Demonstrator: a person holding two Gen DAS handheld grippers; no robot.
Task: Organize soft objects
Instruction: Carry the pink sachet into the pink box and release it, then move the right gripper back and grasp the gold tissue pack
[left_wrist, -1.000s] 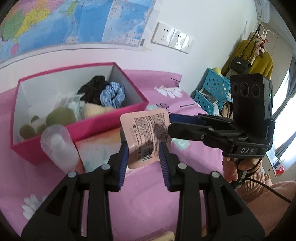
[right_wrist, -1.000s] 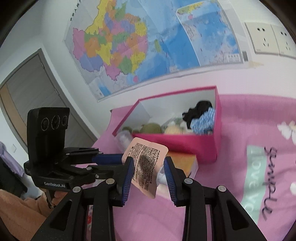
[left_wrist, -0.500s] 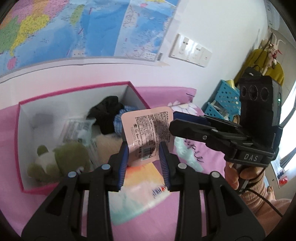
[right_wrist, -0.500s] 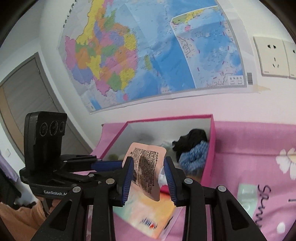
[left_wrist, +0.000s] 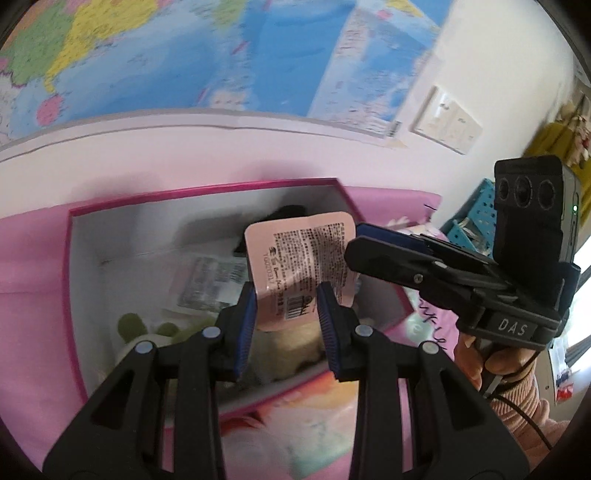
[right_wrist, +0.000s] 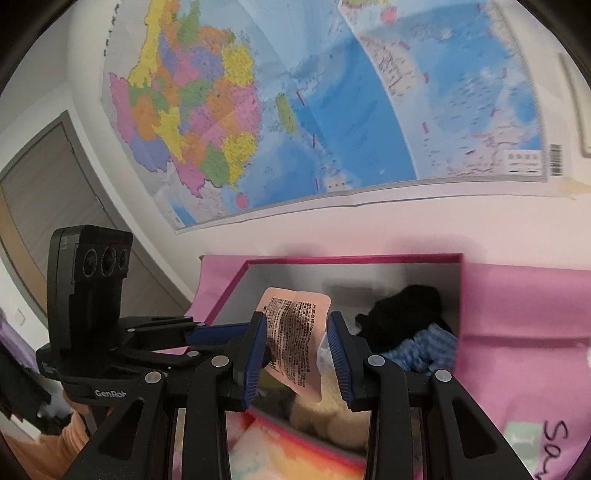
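Note:
A flat pink pouch (left_wrist: 301, 258) with black printed text is held between both grippers above the open pink box (left_wrist: 207, 188). My left gripper (left_wrist: 286, 314) is shut on the pouch's lower edge. My right gripper (right_wrist: 297, 345) is shut on its side; the pouch also shows in the right wrist view (right_wrist: 293, 339). The box (right_wrist: 351, 258) holds a black cloth (right_wrist: 402, 310), a blue checked scrunchie (right_wrist: 424, 350), a green plush toy (left_wrist: 133, 325), a cream plush (left_wrist: 288, 343) and a clear packet (left_wrist: 210, 280).
The box sits on a pink bedsheet (left_wrist: 29, 258) against a white wall with a map (right_wrist: 295, 110). A colourful flat packet (left_wrist: 295, 435) lies in front of the box. Blue baskets (left_wrist: 476, 214) stand at the right. Wall sockets (left_wrist: 447, 118) are above.
Both grippers have carried the pouch forward and upward, from in front of the box to above its inside. The box now fills more of both views.

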